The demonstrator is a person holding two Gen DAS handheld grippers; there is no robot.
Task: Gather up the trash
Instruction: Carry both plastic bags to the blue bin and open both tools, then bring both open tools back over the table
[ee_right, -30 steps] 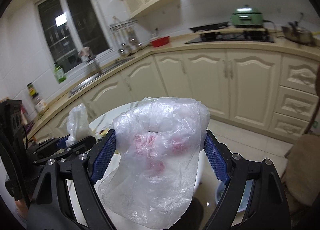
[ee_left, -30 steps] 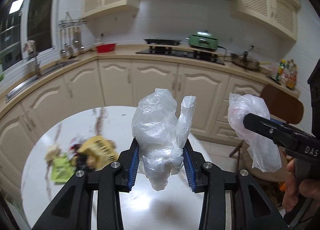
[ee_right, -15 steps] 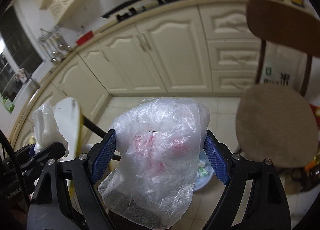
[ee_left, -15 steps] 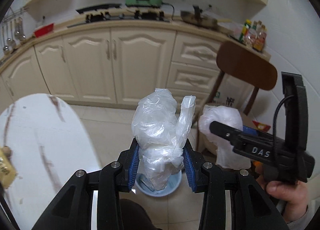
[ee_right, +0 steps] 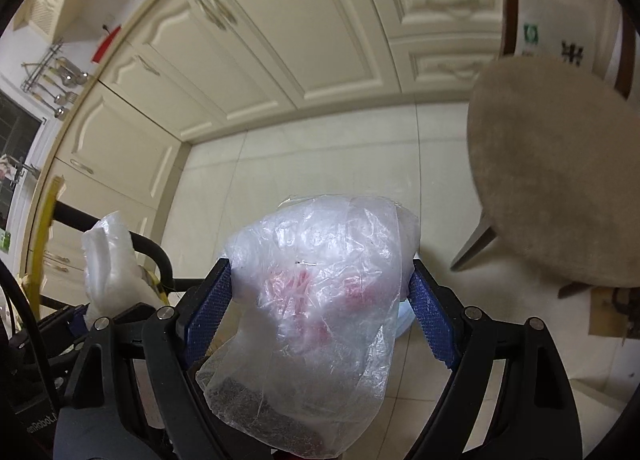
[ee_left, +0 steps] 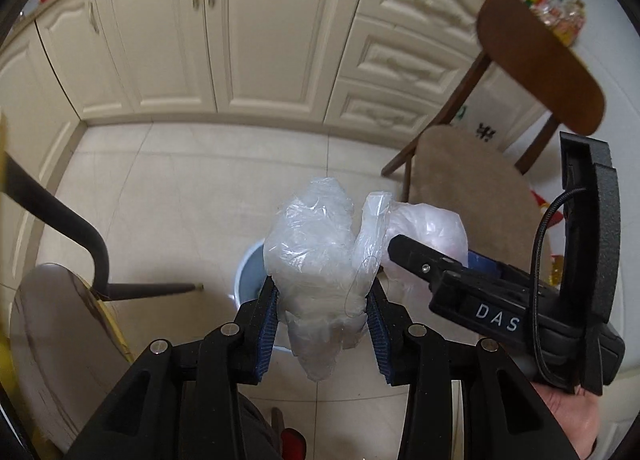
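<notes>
My left gripper is shut on a crumpled clear plastic bag, held above a light blue bin on the floor. My right gripper is shut on a second clear plastic bag with pink and dark bits inside. The right gripper also shows in the left wrist view, just right of the left one, its bag over the bin area. In the right wrist view the left gripper's bag is at the left, and a sliver of the bin's rim shows behind the bag.
A wooden chair with a tan seat stands right of the bin. Cream cabinets line the far side of the tiled floor. The round table's edge and a black leg are at the left.
Both grippers have swung from over the table down towards the floor, still holding their bags. The bin has come into view under them and the chair is now close on the right.
</notes>
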